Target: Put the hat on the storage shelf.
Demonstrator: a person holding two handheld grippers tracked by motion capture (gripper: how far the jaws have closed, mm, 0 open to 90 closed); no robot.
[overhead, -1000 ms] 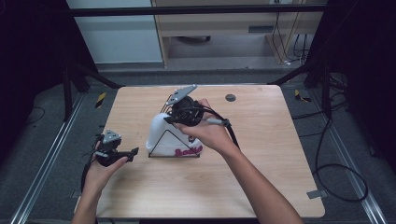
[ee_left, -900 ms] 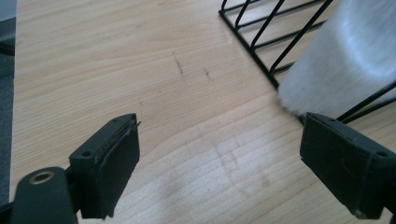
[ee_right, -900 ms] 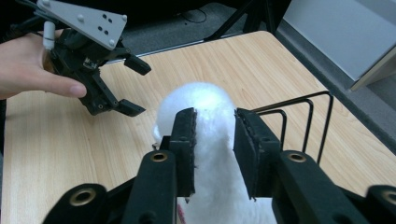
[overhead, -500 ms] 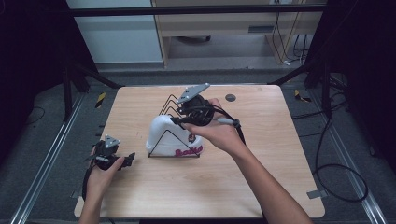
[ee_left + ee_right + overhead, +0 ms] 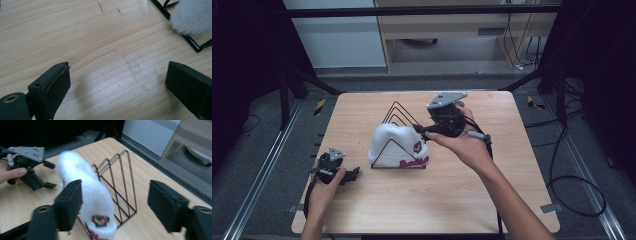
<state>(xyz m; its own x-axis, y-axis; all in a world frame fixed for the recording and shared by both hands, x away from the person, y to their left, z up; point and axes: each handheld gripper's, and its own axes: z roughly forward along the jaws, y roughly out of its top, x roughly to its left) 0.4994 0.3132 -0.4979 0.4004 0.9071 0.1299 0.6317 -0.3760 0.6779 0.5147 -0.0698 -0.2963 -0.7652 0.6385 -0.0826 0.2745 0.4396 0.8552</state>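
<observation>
A white fluffy hat (image 5: 396,144) with pink lettering and a small round badge is draped over the front of a black wire rack (image 5: 398,111) in the middle of the wooden table (image 5: 452,200). My right gripper (image 5: 419,130) is just right of the hat, jaws pointing at it. In the right gripper view its jaws (image 5: 115,186) have just been opening and stand apart, with the hat (image 5: 82,182) and rack (image 5: 122,177) beyond them. My left gripper (image 5: 353,173) rests low at the table's left edge. Its jaws (image 5: 117,68) have opened a little further over bare wood, with hat (image 5: 192,17) and rack (image 5: 190,41) ahead.
The left gripper (image 5: 51,175) and its hand are visible past the hat in the right gripper view. Metal rails run along both sides of the table. Cables (image 5: 572,185) lie on the floor to the right. A cabinet stands behind the table's far edge.
The right gripper has drawn back to the right off the hat and its jaws have opened, leaving the hat on the rack. The left gripper has sunk slightly toward the table.
</observation>
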